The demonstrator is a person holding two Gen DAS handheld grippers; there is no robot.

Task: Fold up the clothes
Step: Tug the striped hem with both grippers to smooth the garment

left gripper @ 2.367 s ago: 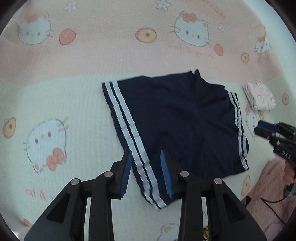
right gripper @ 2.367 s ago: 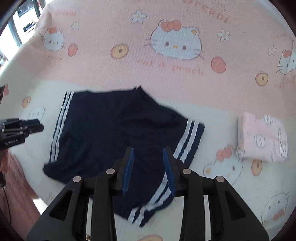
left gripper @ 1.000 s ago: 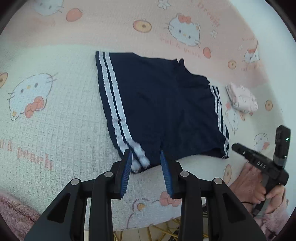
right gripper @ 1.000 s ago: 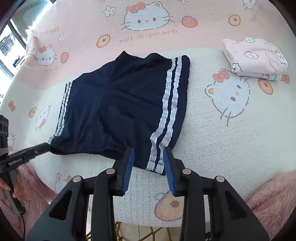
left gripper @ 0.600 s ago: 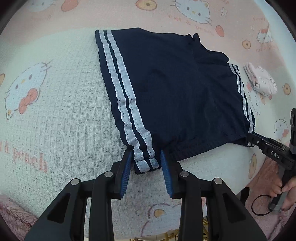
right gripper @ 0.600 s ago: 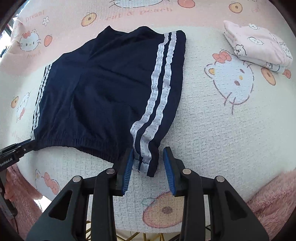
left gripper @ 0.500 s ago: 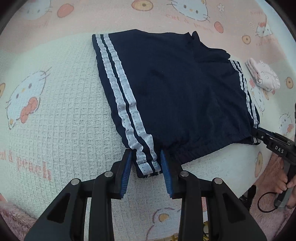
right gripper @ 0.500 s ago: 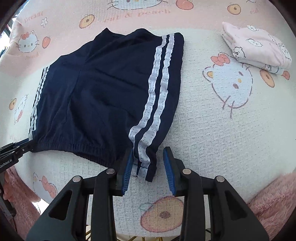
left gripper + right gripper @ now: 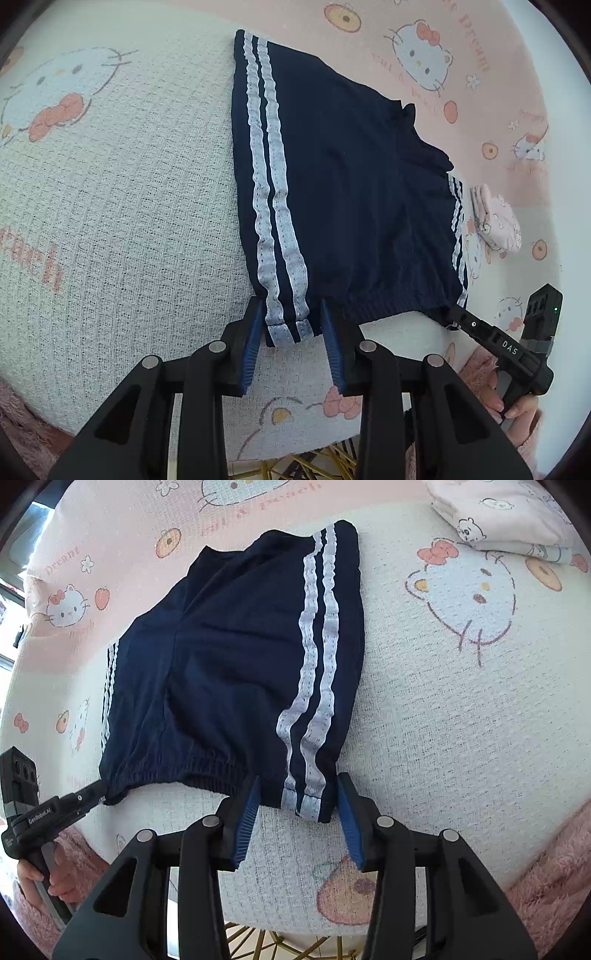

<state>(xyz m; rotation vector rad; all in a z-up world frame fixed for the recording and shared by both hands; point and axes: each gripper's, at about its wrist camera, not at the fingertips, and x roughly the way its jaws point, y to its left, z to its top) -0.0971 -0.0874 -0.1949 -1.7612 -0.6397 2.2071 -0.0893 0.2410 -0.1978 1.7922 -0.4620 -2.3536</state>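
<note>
Navy shorts (image 9: 351, 184) with white side stripes lie flat on the cat-print blanket (image 9: 129, 221), waistband toward me. My left gripper (image 9: 291, 307) straddles the striped left waistband corner; its jaws are closing, and the blue pads (image 9: 255, 332) stand just clear of the cloth. In the right wrist view the shorts (image 9: 229, 657) show their other striped corner between the jaws of my right gripper (image 9: 298, 778), which are opening, with gaps beside the fabric. Each view also catches the other gripper at the far waistband corner: the right gripper (image 9: 452, 317) and the left gripper (image 9: 98, 788).
A folded pink printed garment (image 9: 509, 513) lies at the blanket's far right, also visible as the small pink bundle (image 9: 496, 225). The blanket's front edge runs just below both grippers, with a gold frame (image 9: 251, 938) underneath. Hands in fluffy pink sleeves (image 9: 546, 878) hold the grippers.
Both grippers came down and closer to the near waistband, so each striped corner now sits between the jaws. The right jaws stand wider than before.
</note>
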